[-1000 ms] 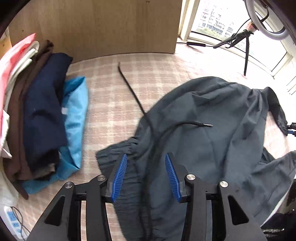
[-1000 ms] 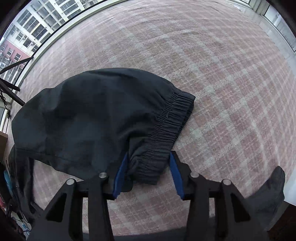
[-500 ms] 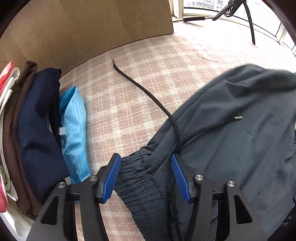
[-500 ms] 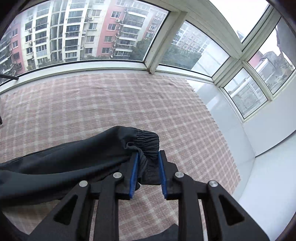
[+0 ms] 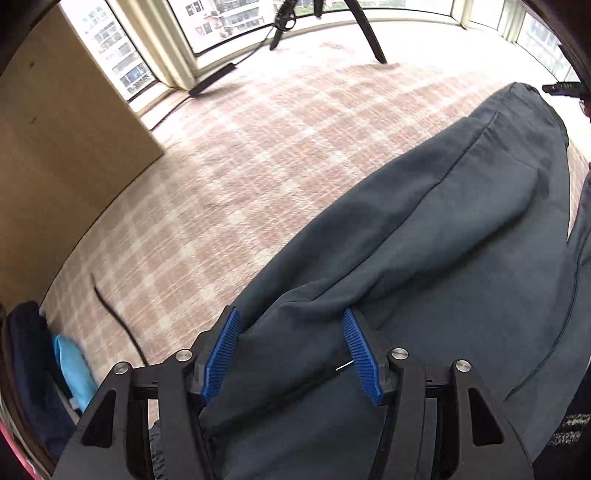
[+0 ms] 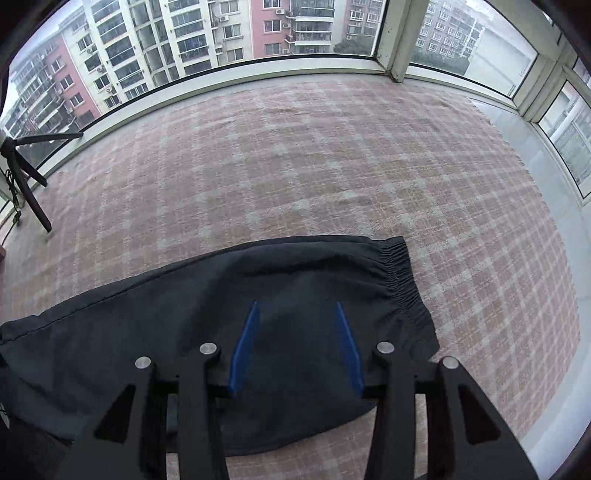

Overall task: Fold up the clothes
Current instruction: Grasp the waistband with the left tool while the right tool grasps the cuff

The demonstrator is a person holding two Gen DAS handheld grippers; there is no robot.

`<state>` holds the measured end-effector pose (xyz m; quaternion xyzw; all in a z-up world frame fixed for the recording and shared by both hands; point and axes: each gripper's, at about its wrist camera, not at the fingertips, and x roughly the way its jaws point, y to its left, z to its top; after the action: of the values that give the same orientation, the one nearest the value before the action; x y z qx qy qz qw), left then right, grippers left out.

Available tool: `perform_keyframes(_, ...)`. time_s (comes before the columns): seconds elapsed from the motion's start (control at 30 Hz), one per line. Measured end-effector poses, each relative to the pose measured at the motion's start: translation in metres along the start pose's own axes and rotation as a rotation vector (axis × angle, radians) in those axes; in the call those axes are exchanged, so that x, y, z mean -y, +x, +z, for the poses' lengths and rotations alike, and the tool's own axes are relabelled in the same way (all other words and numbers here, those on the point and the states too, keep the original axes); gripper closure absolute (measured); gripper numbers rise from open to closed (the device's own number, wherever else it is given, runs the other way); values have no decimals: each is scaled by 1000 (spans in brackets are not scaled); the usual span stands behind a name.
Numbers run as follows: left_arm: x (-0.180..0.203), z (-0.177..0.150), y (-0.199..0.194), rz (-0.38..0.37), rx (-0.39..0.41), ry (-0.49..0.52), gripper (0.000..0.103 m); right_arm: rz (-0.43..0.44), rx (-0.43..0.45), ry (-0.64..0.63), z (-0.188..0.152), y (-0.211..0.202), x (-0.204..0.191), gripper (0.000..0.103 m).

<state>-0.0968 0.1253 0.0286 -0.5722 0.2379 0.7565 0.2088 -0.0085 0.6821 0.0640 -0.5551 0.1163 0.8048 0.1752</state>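
Note:
Dark grey trousers (image 5: 424,236) lie stretched across the pink checked carpet (image 5: 240,166). In the left wrist view my left gripper (image 5: 291,325) is open, its blue pads either side of the waist part of the fabric. In the right wrist view the trouser leg (image 6: 184,317) lies flat, its elastic cuff (image 6: 402,280) to the right. My right gripper (image 6: 297,310) is open just above the leg, holding nothing. A black drawstring (image 5: 118,325) trails on the carpet at the left.
A pile of folded clothes, navy and light blue (image 5: 70,369), sits at the lower left. A wooden panel (image 5: 55,147) stands at the left. Tripod legs (image 5: 365,33) stand near the windows, also in the right wrist view (image 6: 26,181).
My right gripper was shut on the cuff half a second ago; now it is open and the leg lies flat. My left gripper stayed open, and its view swung up toward the windows.

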Motion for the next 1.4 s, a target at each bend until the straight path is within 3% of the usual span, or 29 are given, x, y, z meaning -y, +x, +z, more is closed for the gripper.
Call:
perform_keyframes(0.07, 6, 3, 6, -21, -19, 22, 49, 63, 5, -95, -3, 7, -33, 61)
perform_keyframes(0.13, 9, 4, 9, -34, -29, 36, 57, 80, 23, -225, -8, 9, -71, 58)
perform_keyframes(0.27, 7, 4, 1, -22, -1, 37, 93, 105, 68, -463, -14, 15, -138, 58)
perform_keyframes(0.37, -2, 7, -8, -37, 27, 10, 95, 117, 107, -602, -15, 21, -176, 57)
perform_keyframes(0.5, -10, 14, -16, -45, 46, -1, 95, 86, 109, -724, -16, 39, -205, 59)
perform_keyframes(0.57, -13, 20, -17, -37, 56, -4, 96, 65, 96, -771, -15, 52, -214, 94)
perform_keyframes(0.6, -16, 24, -17, -35, 62, -8, 96, 48, 105, -773, -15, 54, -217, 102)
perform_keyframes(0.67, -24, 34, -11, 5, 77, -40, 94, -25, 136, -759, -9, 58, -223, 103)
perform_keyframes(0.73, -45, 53, 2, 118, 61, -119, 83, -153, 182, -692, 5, 65, -225, 103)
perform_keyframes(0.77, -54, 60, 8, 126, 39, -147, 78, -181, 184, -636, 16, 68, -223, 103)
perform_keyframes(0.83, -70, 56, 3, 85, 45, -190, 78, -72, 126, -580, 29, 65, -219, 102)
perform_keyframes(0.87, -74, 49, -7, 99, 68, -184, 77, -41, 121, -574, 31, 60, -219, 102)
perform_keyframes(0.93, -86, 30, -28, 142, 101, -182, 67, -54, 161, -605, 28, 45, -223, 100)
perform_keyframes(0.97, -96, 17, -36, 145, 109, -201, 58, -55, 177, -627, 26, 37, -226, 99)
perform_keyframes(1.0, -106, 1, -43, 128, 107, -233, 56, -36, 181, -637, 24, 30, -230, 98)
perform_keyframes(1.07, -123, -35, -54, 89, 88, -307, 56, 8, 175, -650, 18, 23, -239, 96)
perform_keyframes(1.13, -132, -64, -43, 84, 46, -361, 56, 53, 169, -662, 11, 15, -248, 87)
perform_keyframes(1.2, -135, -88, -31, 86, -2, -412, 56, 64, 160, -689, 4, 16, -257, 87)
perform_keyframes(1.33, -134, -103, -1, 71, -37, -444, 54, 88, 124, -724, -13, 19, -272, 87)
perform_keyframes(1.4, -131, -104, -1, 78, -5, -450, 70, 83, 113, -749, -23, 23, -277, 86)
